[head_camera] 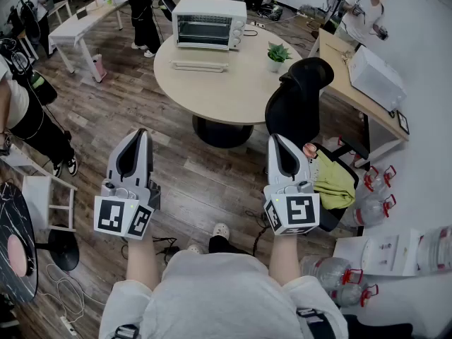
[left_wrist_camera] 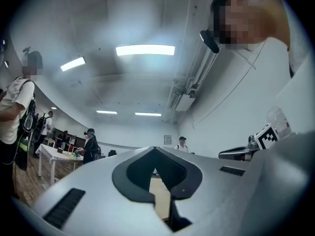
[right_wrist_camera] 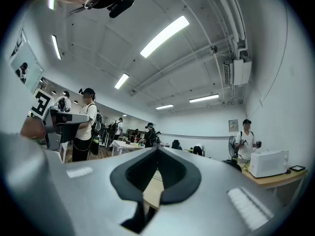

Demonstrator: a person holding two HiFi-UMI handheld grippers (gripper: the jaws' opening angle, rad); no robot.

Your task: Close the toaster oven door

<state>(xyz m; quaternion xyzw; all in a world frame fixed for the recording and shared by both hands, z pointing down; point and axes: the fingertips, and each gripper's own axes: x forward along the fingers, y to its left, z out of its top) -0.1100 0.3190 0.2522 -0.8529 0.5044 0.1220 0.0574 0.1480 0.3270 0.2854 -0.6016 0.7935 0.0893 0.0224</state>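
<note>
A wood floor [head_camera: 191, 179] runs under everything, with a round table [head_camera: 233, 94] well ahead of both sets of jaws. Far to the left of the left jaws, a person [head_camera: 28, 122] stands beside a small white stand [head_camera: 49, 196]. The left gripper [head_camera: 141, 134] is held over the floor, its jaws closed tip to tip with nothing between them. Far ahead of the jaws, and between the two grippers' lines, the oven [head_camera: 209, 23] stands at the table's far edge, well apart from both. A flat white piece [head_camera: 200, 66] lies on the table just in front of it; I cannot tell whether this is the door. A plant [head_camera: 277, 54] sits to the oven's right. A black chair [head_camera: 300, 97] stands just ahead of the right jaws. The right gripper [head_camera: 277, 140] is also closed and empty. To the right of its jaws lie a yellow-green cloth [head_camera: 335, 182] and water bottles [head_camera: 374, 189].
</note>
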